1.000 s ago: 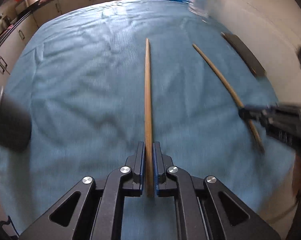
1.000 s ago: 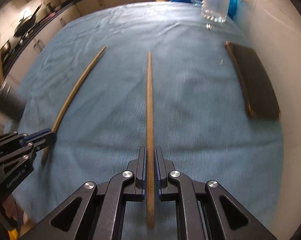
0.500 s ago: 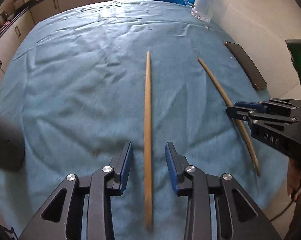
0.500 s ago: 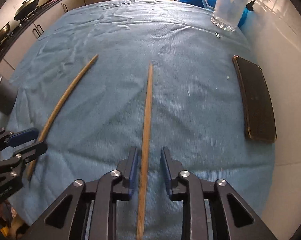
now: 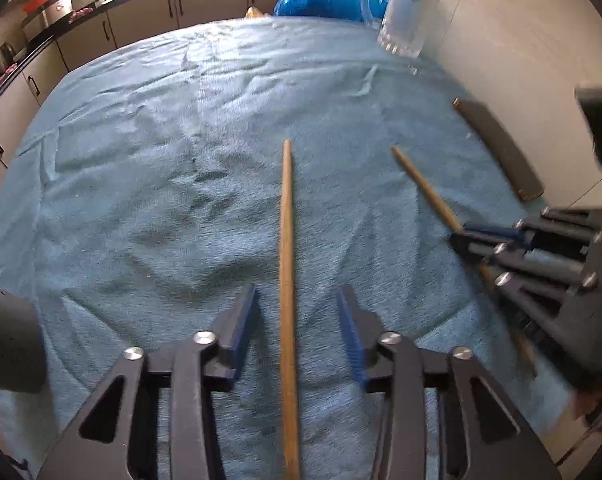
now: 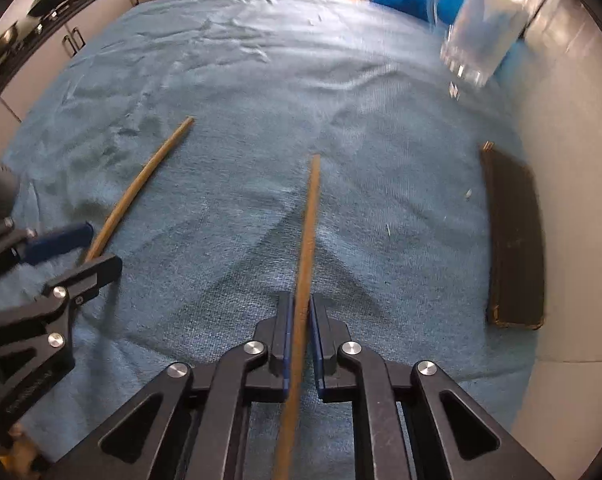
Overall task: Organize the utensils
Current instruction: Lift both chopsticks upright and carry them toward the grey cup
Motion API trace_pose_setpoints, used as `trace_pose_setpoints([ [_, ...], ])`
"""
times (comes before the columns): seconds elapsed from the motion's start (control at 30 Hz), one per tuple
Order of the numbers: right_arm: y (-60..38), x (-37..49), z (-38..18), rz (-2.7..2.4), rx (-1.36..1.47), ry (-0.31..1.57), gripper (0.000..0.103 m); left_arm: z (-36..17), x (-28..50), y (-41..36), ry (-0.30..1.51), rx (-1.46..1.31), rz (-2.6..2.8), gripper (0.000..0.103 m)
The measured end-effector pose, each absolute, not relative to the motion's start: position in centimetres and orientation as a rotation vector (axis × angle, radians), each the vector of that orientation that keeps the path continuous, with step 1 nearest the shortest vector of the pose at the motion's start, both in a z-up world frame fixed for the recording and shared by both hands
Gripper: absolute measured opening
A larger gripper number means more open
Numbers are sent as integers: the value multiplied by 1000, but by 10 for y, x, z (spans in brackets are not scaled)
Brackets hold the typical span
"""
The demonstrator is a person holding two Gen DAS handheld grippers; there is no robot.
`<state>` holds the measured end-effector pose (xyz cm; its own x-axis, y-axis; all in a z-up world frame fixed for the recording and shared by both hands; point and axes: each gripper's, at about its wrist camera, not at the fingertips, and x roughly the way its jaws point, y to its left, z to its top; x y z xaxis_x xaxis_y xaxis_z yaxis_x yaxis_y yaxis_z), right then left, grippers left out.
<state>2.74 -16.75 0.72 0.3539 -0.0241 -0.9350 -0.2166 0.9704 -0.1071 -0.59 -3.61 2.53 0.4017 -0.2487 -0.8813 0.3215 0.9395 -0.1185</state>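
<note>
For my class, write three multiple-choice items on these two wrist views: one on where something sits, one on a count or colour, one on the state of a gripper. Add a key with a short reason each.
1. Where does the dark flat case lie?
A. at the cloth's right edge by the wall
B. inside the glass mug
C. between the two chopsticks

2. How many wooden chopsticks are in view?
A. one
B. two
C. four

3. How does the left gripper stand?
A. shut on a chopstick
B. open, astride a chopstick
C. gripping the mug

Key: 1 A, it lies along the edge of the blue cloth beside the white wall; 2 B, the left chopstick and the right chopstick; 3 B, its jaws stand apart either side of the stick, while the right gripper is closed on its own.
</note>
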Motion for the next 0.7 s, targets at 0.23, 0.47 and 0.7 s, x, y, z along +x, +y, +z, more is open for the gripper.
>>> trace_pose_setpoints([
  [0.23,-182,11,7,116,-30,1121,8,24,-8,-38,1082,102,-336,7],
  [0.47,-183,-11,20,164,136,1027,8,39,-27,-1,1045,-92,-332,7],
  [0.7,-169,-41,38,197,180,920,8,63,-68,15,925,-144,-300,7],
])
